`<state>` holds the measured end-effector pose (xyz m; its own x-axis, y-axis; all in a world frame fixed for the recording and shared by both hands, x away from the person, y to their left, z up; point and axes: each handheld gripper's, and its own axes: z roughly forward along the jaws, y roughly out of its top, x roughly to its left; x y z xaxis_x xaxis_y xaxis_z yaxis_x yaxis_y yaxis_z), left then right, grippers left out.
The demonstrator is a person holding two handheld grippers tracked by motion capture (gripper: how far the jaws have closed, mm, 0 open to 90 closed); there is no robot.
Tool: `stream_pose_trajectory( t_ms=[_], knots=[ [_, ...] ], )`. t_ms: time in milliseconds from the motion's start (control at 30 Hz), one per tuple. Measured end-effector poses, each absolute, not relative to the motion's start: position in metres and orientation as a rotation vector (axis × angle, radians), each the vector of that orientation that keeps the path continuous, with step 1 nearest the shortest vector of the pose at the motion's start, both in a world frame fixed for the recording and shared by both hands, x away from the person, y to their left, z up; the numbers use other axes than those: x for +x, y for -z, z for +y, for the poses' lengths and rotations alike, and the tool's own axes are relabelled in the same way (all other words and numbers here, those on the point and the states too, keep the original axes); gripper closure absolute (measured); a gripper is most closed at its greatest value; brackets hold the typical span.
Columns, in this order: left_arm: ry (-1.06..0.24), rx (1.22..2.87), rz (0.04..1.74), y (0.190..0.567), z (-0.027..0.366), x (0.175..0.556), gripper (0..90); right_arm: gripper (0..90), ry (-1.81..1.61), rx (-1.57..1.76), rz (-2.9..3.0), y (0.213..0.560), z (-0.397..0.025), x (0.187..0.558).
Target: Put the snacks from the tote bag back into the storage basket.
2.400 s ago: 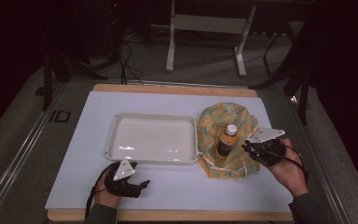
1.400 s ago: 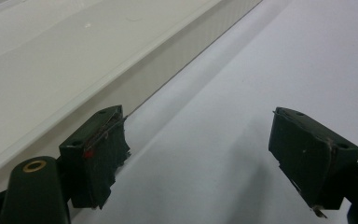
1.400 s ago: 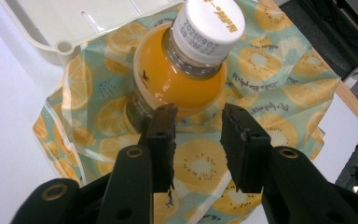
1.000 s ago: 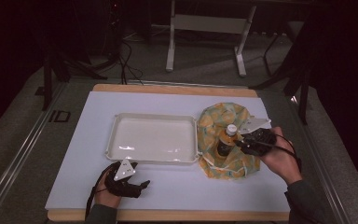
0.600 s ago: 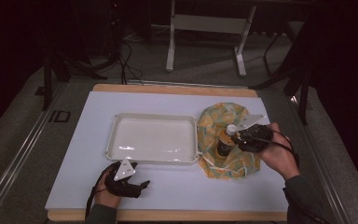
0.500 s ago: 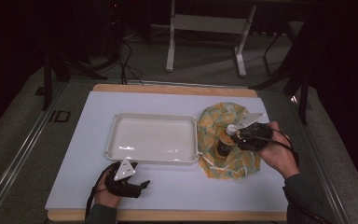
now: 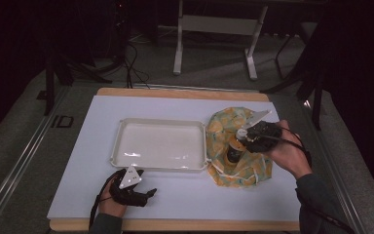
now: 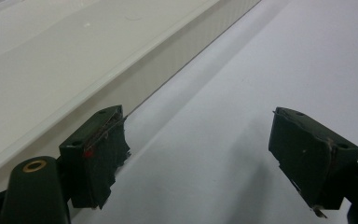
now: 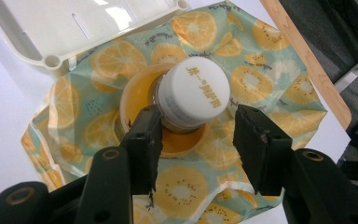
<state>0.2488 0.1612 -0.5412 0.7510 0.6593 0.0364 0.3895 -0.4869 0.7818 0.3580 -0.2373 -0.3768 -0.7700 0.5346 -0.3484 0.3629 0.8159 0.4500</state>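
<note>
since the earlier frame the right gripper (image 9: 193, 135) has come in from beside the bag (image 7: 237, 146) to straddle the bottle (image 9: 193, 93) standing on it, jaws open around the neck below the cap. centre them on the neck before closing, then lift straight up; the left gripper (image 8: 214, 158) rests open on the table (image 7: 185, 195) beside the tray (image 7: 158, 145).

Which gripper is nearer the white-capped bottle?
Right. The right gripper has its open jaws either side of the bottle on the fruit-print bag; the left gripper rests by the tray's near edge.

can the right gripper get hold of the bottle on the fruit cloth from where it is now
Probably yes. The right gripper has its jaws open on either side of the bottle neck just under the white cap, nothing between them. The bottle stands upright on the fruit-print cloth.
</note>
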Motion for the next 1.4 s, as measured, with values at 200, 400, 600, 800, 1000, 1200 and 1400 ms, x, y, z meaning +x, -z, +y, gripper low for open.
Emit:
stream_pose_trajectory(
  t_ms=[200,400,600,800,1000,1200,1400],
  knots=[
    [-0.425,2.139,0.783,0.541,0.161,0.249,19.1,50.4,-0.471,0.664,2.550,0.375,-0.233,0.363],
    [-0.424,2.138,0.785,0.541,0.161,0.249,19.1,49.7,-0.453,0.653,2.572,0.373,-0.230,0.367],
    [-0.423,2.143,0.784,0.541,0.161,0.249,19.1,49.8,-0.412,0.601,2.624,0.370,-0.227,0.374],
    [-0.423,2.143,0.783,0.541,0.161,0.249,19.1,48.4,-0.395,0.586,2.659,0.368,-0.227,0.381],
    [-0.422,2.143,0.786,0.541,0.161,0.249,19.1,48.5,-0.384,0.584,2.699,0.367,-0.226,0.389],
    [-0.421,2.144,0.784,0.541,0.161,0.249,19.1,50.5,-0.350,0.573,2.763,0.364,-0.221,0.397],
    [-0.420,2.140,0.781,0.541,0.161,0.249,19.1,54.3,-0.338,0.588,2.861,0.363,-0.217,0.407]
  ],
)
